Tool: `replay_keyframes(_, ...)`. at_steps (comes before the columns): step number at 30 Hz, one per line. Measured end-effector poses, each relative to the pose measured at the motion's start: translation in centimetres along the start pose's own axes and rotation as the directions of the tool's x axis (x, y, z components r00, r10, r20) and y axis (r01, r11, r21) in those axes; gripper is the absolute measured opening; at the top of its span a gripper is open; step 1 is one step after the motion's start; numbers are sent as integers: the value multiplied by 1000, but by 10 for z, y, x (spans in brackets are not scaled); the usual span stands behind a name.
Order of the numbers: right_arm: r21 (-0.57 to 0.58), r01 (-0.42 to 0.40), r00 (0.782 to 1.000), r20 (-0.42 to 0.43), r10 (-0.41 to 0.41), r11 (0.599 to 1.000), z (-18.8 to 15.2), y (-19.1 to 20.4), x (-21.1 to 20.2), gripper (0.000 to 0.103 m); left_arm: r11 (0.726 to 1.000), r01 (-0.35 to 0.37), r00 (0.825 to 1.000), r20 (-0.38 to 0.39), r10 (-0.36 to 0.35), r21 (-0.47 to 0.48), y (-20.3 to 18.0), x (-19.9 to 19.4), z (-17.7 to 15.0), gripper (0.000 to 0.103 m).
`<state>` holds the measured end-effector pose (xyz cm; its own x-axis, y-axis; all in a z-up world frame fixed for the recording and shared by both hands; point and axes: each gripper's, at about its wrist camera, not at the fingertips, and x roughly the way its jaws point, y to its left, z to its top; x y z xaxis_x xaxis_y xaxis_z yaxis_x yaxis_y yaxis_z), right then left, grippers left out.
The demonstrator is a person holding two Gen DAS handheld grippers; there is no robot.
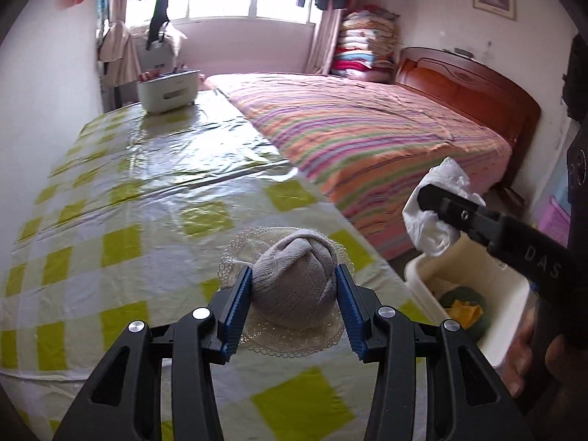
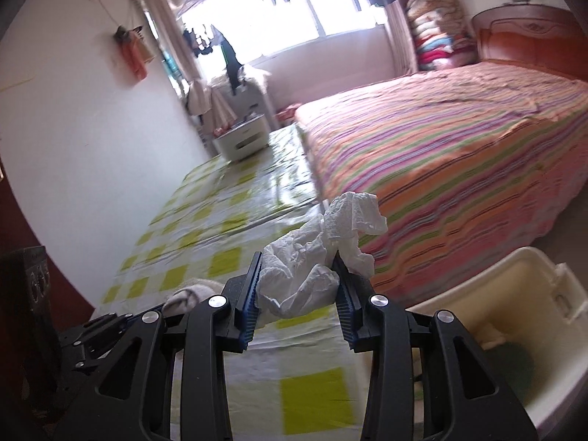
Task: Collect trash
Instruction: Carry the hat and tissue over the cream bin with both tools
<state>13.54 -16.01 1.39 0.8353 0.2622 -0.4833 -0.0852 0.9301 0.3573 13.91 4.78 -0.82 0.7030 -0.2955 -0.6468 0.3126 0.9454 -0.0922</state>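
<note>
My left gripper (image 1: 294, 279) is shut on a grey rolled sock ball (image 1: 294, 275), which rests on a lace doily (image 1: 290, 334) on the checked tablecloth (image 1: 147, 202). My right gripper (image 2: 299, 275) is shut on a crumpled white tissue (image 2: 316, 257) and holds it above the table's right edge. In the left wrist view the right gripper (image 1: 426, 193) with the tissue (image 1: 430, 224) hangs above a cream bin (image 1: 459, 257) beside the table. The bin also shows in the right wrist view (image 2: 514, 268), low at right. The sock ball shows there too (image 2: 187, 296).
A white box with items (image 1: 169, 90) stands at the table's far end. A bed with a striped cover (image 1: 367, 136) runs along the table's right side. The bin holds green and yellow things (image 1: 463, 308). A white wall (image 1: 44, 92) borders the table on the left.
</note>
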Motion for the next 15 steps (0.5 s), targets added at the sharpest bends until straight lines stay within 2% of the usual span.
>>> replay_keyframes(7, 12, 112, 992, 58, -113, 994, 3, -29, -21, 36, 999, 39, 999, -4, -39, 28, -22, 4, 1, 44)
replay_keyframes(15, 84, 207, 974, 78, -213, 975, -9, -63, -37, 36, 993, 91, 996, -11, -90, 73, -51, 6, 3, 44)
